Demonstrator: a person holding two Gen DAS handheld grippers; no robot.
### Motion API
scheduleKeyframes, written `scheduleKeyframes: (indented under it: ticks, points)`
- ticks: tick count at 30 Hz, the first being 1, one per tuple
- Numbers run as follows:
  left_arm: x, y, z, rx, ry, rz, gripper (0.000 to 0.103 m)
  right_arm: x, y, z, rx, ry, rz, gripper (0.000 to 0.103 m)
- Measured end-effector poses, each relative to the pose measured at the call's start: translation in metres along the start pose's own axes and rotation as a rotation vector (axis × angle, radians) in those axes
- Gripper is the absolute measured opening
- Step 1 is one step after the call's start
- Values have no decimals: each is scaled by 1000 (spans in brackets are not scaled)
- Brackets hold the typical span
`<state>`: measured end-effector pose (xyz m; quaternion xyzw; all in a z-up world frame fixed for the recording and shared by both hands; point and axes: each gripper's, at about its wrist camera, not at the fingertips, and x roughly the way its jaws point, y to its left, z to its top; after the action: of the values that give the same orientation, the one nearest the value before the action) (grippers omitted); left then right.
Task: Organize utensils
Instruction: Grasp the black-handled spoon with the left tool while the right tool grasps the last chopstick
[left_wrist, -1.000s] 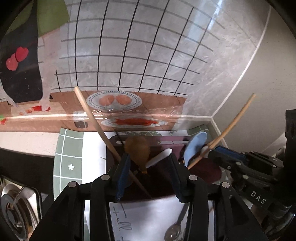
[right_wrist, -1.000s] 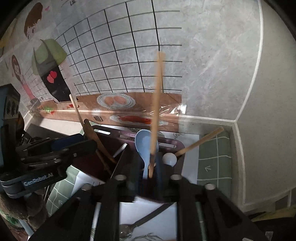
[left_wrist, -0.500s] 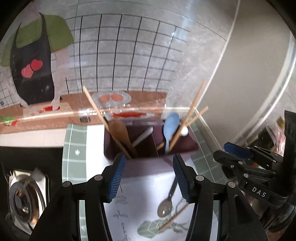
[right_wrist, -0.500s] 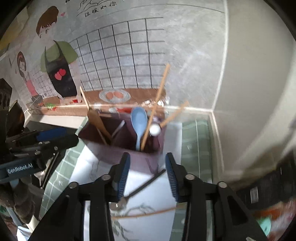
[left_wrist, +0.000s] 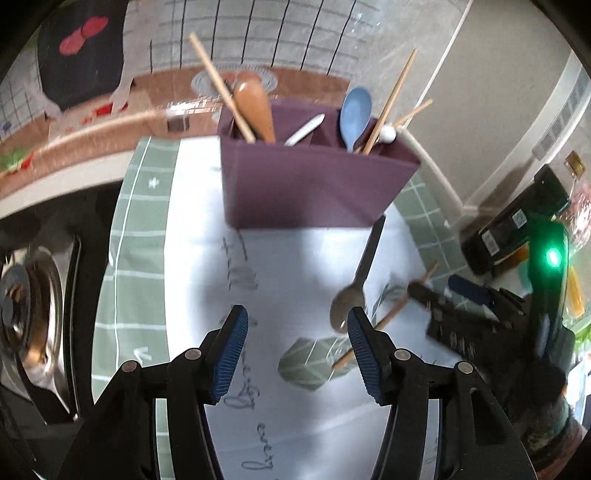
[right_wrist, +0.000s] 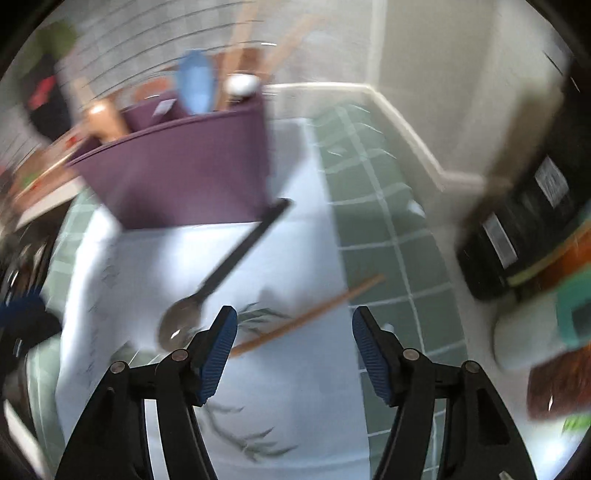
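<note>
A purple utensil holder (left_wrist: 314, 184) (right_wrist: 184, 173) stands at the back of the mat. It holds a wooden spoon (left_wrist: 255, 107), a blue spoon (left_wrist: 354, 110), a white utensil (left_wrist: 306, 129) and several chopsticks. In front of it a dark-handled metal spoon (left_wrist: 360, 273) (right_wrist: 221, 273) and one wooden chopstick (left_wrist: 388, 317) (right_wrist: 310, 314) lie flat. My left gripper (left_wrist: 295, 317) hangs open over the white middle of the mat, left of the spoon's bowl. My right gripper (right_wrist: 293, 317) (left_wrist: 439, 291) is opening above the loose chopstick, with nothing between its pads.
The mat (left_wrist: 147, 236) is green-checked with a white printed centre. A stove burner (left_wrist: 33, 295) sits at the left. A black box (left_wrist: 513, 225) (right_wrist: 517, 236) and a teal and white item (right_wrist: 546, 332) crowd the right, against the wall corner. The right wrist view is blurred.
Both grippers have drawn back from the holder and sunk toward the mat. The right let go of a chopstick, which now stands in the holder. Both pairs of jaws stand wider.
</note>
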<state>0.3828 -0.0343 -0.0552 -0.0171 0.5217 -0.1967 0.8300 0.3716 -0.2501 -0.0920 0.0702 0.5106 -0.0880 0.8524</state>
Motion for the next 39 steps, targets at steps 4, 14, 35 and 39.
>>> scheduleKeyframes:
  ticks: [4,14,35,39]
  points:
    - [3,-1,-4,10,4,7,57,15,-12,-1,104,13,-25,62]
    - [48,-45,26,159,67,9,57,16,-20,-13,-90,21,-2,39]
    - [122,-92,50,226,171,39,15,-37,-79,-55,-134,-86,90,78]
    - [102,-82,24,215,184,92,14,-37,-81,-49,-121,-57,79,81]
